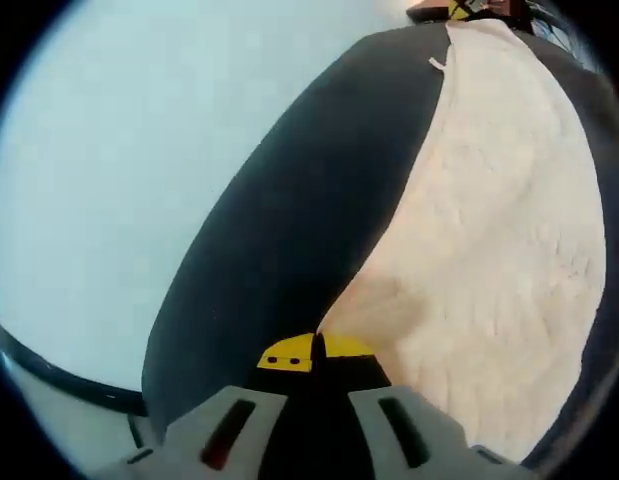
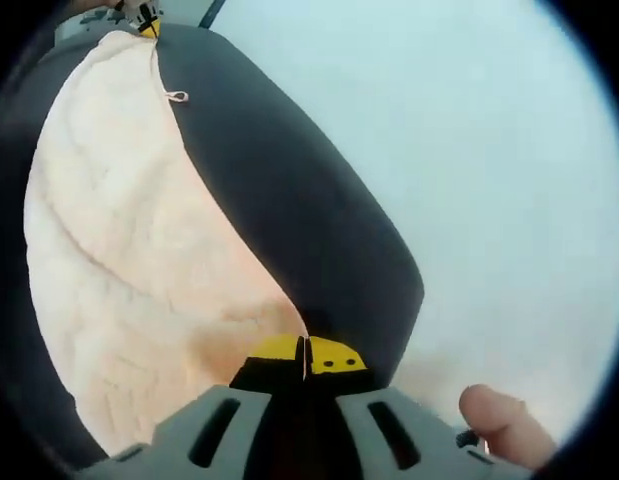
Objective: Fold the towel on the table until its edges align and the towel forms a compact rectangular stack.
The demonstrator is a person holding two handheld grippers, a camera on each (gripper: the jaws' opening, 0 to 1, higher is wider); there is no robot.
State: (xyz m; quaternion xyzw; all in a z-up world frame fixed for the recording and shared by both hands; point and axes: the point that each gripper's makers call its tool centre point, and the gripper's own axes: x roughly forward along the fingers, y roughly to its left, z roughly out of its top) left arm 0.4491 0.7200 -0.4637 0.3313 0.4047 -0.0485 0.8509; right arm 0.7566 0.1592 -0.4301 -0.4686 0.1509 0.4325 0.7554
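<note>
dark table (image 1: 279,230) under towel (image 1: 489,250); far corner blurred.

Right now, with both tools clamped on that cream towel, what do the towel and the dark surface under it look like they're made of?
The towel looks like soft woven cotton or terry: matte cream with a faint ribbed weave, soft creases and a small hanging loop. The dark surface looks like a smooth matte black mat or tabletop; whether rubber, plastic or painted board, I cannot tell.

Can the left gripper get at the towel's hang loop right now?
Probably not: the left gripper looks shut on a towel corner, and the loop sits on the edge far ahead.
</note>
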